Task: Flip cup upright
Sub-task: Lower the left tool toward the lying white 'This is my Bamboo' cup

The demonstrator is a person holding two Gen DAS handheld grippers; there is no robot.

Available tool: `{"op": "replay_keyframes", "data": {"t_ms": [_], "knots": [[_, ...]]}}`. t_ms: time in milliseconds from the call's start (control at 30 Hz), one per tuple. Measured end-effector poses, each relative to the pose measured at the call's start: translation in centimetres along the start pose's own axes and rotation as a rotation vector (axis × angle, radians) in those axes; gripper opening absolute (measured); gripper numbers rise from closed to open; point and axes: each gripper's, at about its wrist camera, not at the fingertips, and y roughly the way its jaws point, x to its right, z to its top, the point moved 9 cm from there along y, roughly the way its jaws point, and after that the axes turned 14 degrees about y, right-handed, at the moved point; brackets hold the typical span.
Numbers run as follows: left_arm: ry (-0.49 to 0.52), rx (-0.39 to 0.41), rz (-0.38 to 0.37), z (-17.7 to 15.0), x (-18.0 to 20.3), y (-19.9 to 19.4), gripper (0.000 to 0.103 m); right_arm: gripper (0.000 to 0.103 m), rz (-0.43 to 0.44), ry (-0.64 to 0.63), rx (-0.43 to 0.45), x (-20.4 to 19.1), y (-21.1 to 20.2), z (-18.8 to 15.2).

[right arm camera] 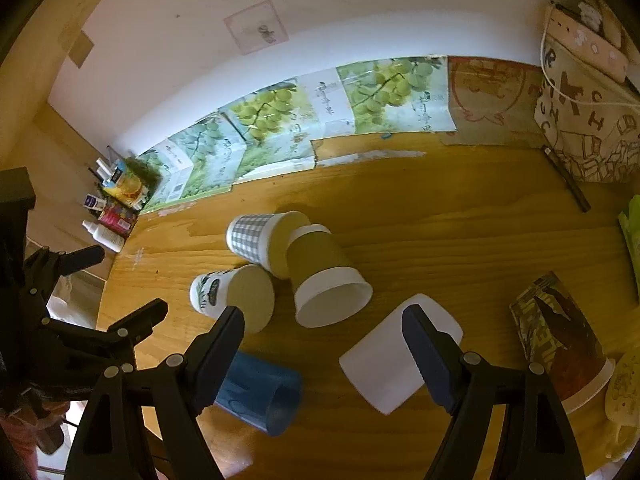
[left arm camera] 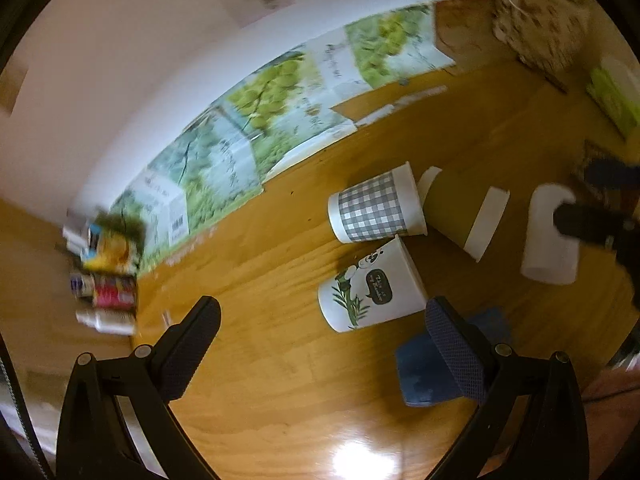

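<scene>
White wall [right arm camera: 360,20] behind glossy wooden table [right arm camera: 460,208].

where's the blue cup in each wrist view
Left wrist: blue cup lies on its side at lower right, partly behind that gripper's right finger.
Right wrist: blue cup lies at lower left of centre, its mouth toward the camera, just right of that gripper's left finger.
Shared landmark: the panda cup, lying on its side just beyond the blue cup in both.
</scene>
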Motion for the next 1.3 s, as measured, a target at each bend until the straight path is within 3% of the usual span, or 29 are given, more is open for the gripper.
{"op": "replay_keyframes", "data": {"t_ms": [400,767,1300], "knots": [[0.287,-0.057,-0.035,0.3,1.8,2.9,0.102,0.082,-0.001,0.009,0.011,1.3,0.8,1.3],[0.561,0.036,-0.154,0.9,5.0,3.3,0.099,0.082,-0.012,0.039,0.016,2.6,1.6,2.4],[0.703,0.015,-0.302,0.9,6.7,5.7,0.096,0.082,-0.016,0.062,0.012,3.4,2.7,3.1]]}}
